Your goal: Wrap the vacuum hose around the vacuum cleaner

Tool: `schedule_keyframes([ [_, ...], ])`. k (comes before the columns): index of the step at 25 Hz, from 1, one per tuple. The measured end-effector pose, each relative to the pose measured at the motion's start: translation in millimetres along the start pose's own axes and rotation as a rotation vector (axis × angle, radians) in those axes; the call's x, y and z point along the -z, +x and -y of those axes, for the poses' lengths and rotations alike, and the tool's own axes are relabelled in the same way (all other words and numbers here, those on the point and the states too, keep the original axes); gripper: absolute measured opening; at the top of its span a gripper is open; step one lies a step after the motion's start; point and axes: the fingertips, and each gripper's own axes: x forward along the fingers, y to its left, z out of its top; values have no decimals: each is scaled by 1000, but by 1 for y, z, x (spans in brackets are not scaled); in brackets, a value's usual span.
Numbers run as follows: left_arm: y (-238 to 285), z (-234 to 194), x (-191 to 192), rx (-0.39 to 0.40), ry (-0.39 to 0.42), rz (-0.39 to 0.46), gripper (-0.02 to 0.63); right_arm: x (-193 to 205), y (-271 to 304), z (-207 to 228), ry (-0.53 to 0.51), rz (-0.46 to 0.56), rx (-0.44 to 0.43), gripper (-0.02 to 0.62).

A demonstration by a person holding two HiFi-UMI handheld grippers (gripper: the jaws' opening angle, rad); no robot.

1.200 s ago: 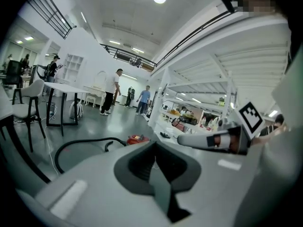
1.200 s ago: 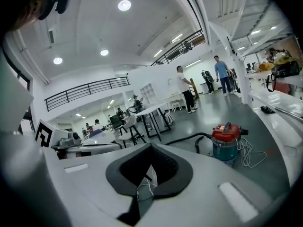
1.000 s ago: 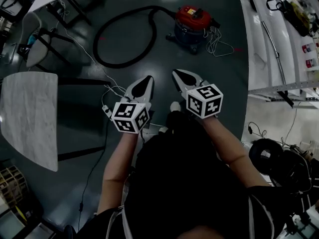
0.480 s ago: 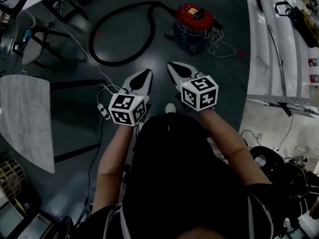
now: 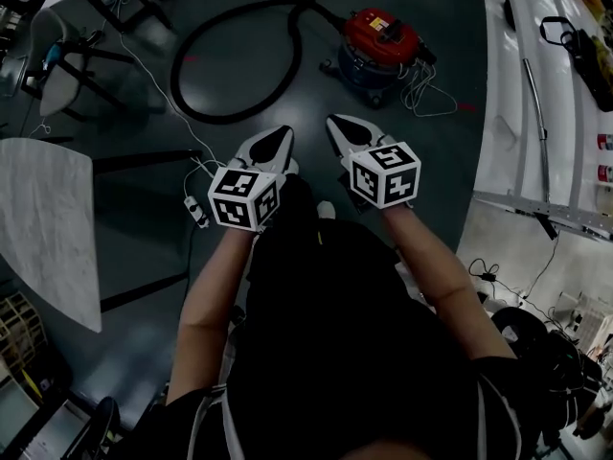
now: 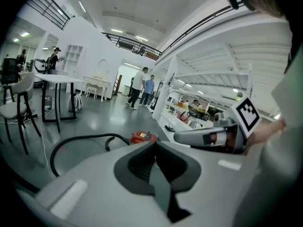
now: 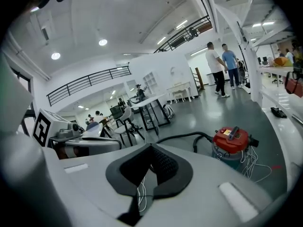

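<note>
Your forearms reach forward side by side, low in front of your body. The left gripper (image 5: pixel 271 145) and right gripper (image 5: pixel 343 132) both point away from you toward the vacuum (image 5: pixel 381 44). Each gripper has its jaws together with nothing between them. The two tips sit near each other but apart, and each marker cube faces up at you.

The vacuum has a red lid over a blue drum and stands on the floor (image 5: pixel 412 171), far ahead and slightly right, well apart from both grippers. Its hose (image 5: pixel 230 118) leaves the vacuum's left side and lies in one wide loop on the floor, far and to the left, not wound on the body. A white cord (image 5: pixel 426 89) lies bundled just right of the vacuum.

You have open floor between the grippers and the vacuum. A table (image 5: pixel 48 228) edge comes near your left arm, with a chair (image 5: pixel 53 84) farther off. A long white surface (image 5: pixel 503 103) borders the floor on the right. A power strip (image 5: pixel 196 211) lies just left of the left gripper.

The yellow label on the red lid is too small to read.
</note>
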Motion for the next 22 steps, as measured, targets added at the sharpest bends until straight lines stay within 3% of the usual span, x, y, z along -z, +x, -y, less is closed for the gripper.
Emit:
schedule_keyframes([
  [11,67,-96,-45,36,-29,5,9,-38,105,26,-21,-50,16,-3],
  [22,124,-207,-81,56,-39,-45,9,-84,221,56,-25,-119,34,-3],
])
